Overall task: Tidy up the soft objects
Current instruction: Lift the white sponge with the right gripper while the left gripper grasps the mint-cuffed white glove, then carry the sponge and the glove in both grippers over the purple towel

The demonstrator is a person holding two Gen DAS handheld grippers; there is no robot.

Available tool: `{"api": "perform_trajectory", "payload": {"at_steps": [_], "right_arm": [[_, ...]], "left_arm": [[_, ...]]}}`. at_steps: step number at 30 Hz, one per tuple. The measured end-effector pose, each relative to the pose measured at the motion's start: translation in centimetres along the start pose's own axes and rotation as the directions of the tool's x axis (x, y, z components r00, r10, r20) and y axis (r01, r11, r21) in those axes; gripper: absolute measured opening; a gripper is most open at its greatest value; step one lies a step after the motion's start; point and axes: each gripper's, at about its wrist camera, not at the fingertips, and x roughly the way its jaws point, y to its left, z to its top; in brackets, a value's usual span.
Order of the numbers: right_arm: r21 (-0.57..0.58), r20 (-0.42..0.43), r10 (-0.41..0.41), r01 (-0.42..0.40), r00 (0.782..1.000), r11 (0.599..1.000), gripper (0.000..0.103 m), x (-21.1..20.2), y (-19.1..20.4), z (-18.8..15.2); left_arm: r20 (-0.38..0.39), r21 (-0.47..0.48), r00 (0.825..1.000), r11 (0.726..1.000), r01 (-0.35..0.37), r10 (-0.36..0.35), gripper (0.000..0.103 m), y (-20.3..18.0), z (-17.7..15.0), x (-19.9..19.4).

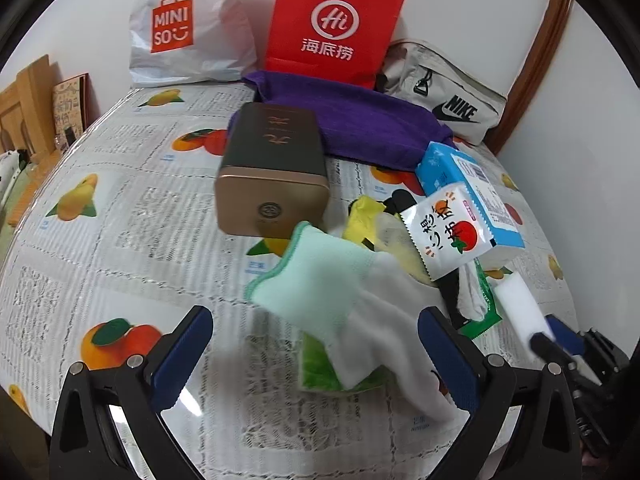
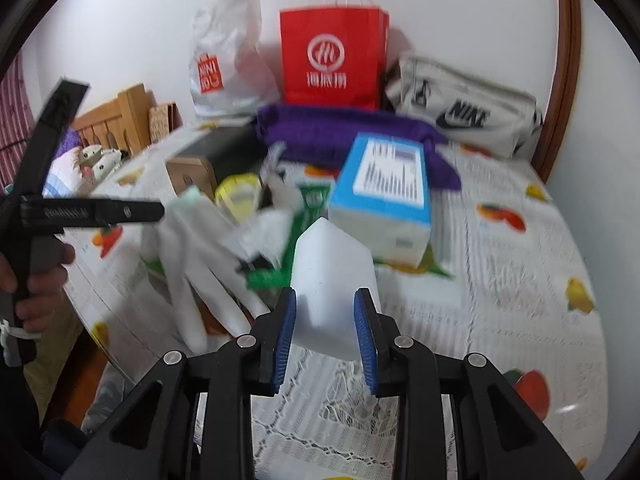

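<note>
My right gripper [image 2: 325,308] is shut on a white sponge block [image 2: 332,276] and holds it above the table; the block also shows in the left wrist view [image 1: 520,304]. My left gripper [image 1: 316,336] is open and empty, its jaws wide on either side of a white glove with a green cuff [image 1: 340,304], which lies over a green cloth [image 1: 320,364]. The glove also shows in the right wrist view [image 2: 200,256]. A purple towel [image 1: 360,120] lies at the back. A yellow cloth [image 1: 364,216] sits in the pile.
A gold tin box [image 1: 272,172] lies left of the pile. A blue tissue pack [image 1: 472,188] and a white snack packet [image 1: 444,232] lie on the right. A white Miniso bag [image 1: 188,32], a red paper bag [image 1: 332,28] and a Nike pouch [image 1: 448,96] stand at the back wall.
</note>
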Motion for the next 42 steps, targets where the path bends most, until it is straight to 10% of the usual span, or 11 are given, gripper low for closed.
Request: {"api": "perform_trajectory", "payload": {"at_steps": [3, 7, 13, 22, 42], "right_arm": [[-0.012, -0.024, -0.009, 0.009, 1.000, 1.000, 0.033, 1.2, 0.1, -0.7], [-0.032, -0.011, -0.043, 0.043, 0.999, 0.999, 0.068, 1.8, 0.2, -1.0], [0.018, -0.013, -0.076, 0.077, 0.997, 0.997, 0.069, 3.2, -1.3, -0.5], [0.131, -0.025, -0.020, 0.023, 0.999, 0.991, 0.030, 4.1, -3.4, -0.5], [0.105, 0.044, -0.020, 0.015, 0.999, 0.994, 0.030, 1.2, -2.2, 0.7]], "left_arm": [[-0.014, 0.034, 1.000, 0.999, -0.025, 0.025, 0.103, -0.8, -0.1, 1.0], [-0.029, 0.072, 0.996, 0.994, -0.078, 0.080, 0.103, -1.7, -0.1, 2.3], [-0.038, 0.086, 0.995, 0.993, -0.085, 0.089, 0.079, -1.6, -0.2, 3.2], [-0.022, 0.087, 1.000, 0.996, -0.012, 0.014, 0.039, -1.4, 0.1, 2.2], [0.095, 0.056, 0.991, 0.995, 0.085, -0.090, 0.009, 0.5, 1.2, -3.2]]}}
